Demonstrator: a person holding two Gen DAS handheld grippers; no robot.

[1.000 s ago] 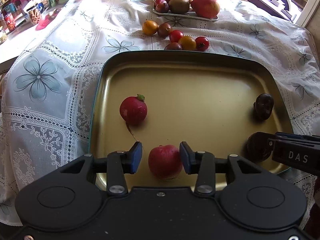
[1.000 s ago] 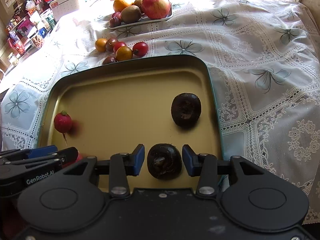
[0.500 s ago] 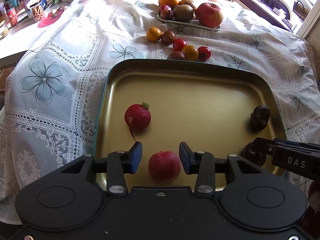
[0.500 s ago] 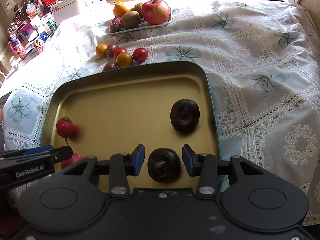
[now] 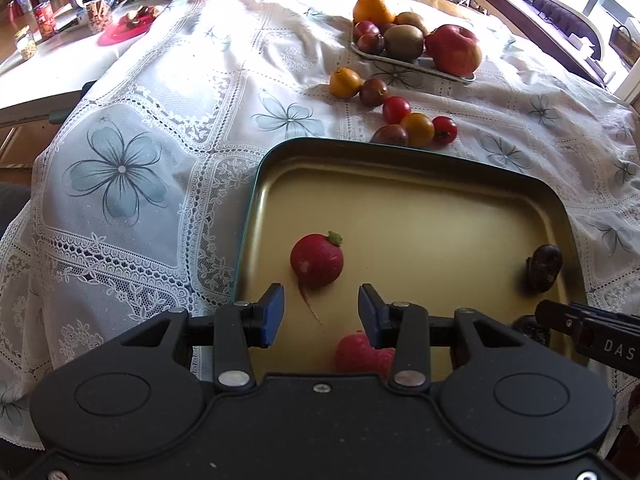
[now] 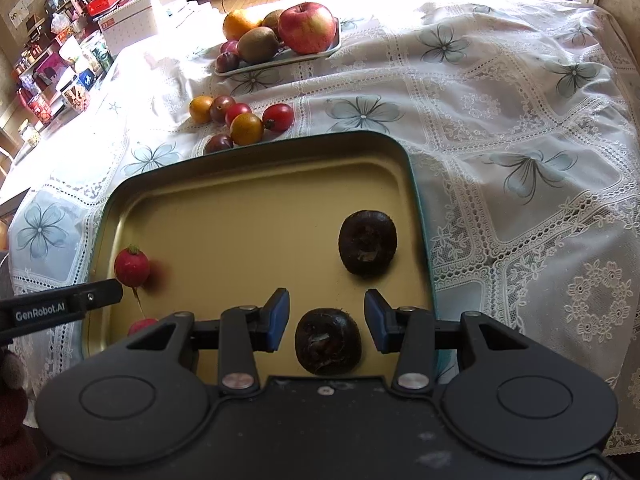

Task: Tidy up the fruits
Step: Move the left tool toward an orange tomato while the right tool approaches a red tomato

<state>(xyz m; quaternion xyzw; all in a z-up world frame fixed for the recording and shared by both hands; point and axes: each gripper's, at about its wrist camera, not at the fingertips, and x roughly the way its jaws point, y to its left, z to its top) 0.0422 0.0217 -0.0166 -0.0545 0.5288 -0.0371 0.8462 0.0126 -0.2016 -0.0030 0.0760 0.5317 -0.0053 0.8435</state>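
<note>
On gold tray [image 6: 248, 184]: 2 wrinkly dark fruits [image 6: 367, 241].

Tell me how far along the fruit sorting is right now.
Done so far: two radishes and two dark water chestnuts lie in the gold tray. In hand: nothing; the left tongs and right tongs are open and empty. Left: the small tomatoes loose on the tablecloth, beyond the tray.
</note>
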